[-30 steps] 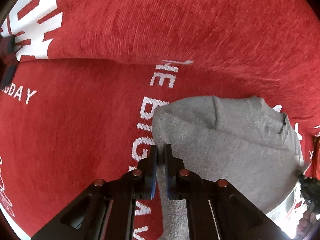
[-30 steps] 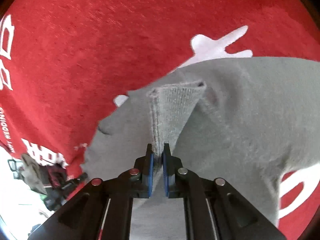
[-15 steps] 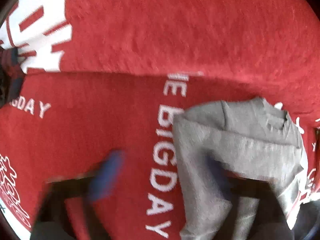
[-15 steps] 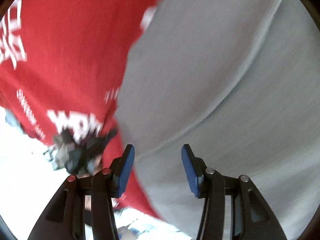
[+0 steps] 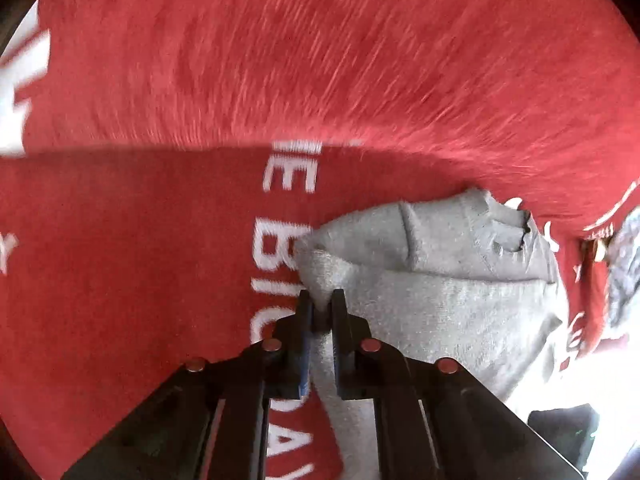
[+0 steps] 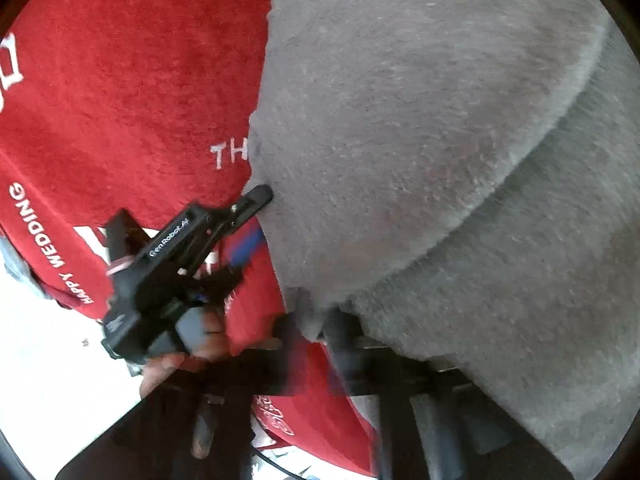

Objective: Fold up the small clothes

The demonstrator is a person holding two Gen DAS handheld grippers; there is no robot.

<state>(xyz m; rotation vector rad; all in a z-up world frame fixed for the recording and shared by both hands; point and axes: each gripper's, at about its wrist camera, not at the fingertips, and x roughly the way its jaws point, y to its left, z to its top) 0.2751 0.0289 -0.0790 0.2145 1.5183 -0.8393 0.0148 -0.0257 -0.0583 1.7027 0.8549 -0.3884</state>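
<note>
Change: both grippers, spread apart half a second ago, have closed again on the grey cloth.
Surface: red worktop cover [image 5: 152, 264] with white lettering, "HAPPY WEDDING" readable at 8 o'clock in the right wrist view; bright white floor beyond its edge.
Garment: one small grey knit garment [image 5: 460, 304], partly folded, lying on the red cover at 3 o'clock in the left wrist view.
Left gripper [image 5: 321, 312]: jaws clenched on a bunched corner of the garment.
Right gripper [image 6: 316, 330]: blurred; jaws appear pinched on a hanging fold of the garment's lower edge.
Count: one garment, two grippers; the left one also shows at 8 o'clock in the right wrist view.
</note>
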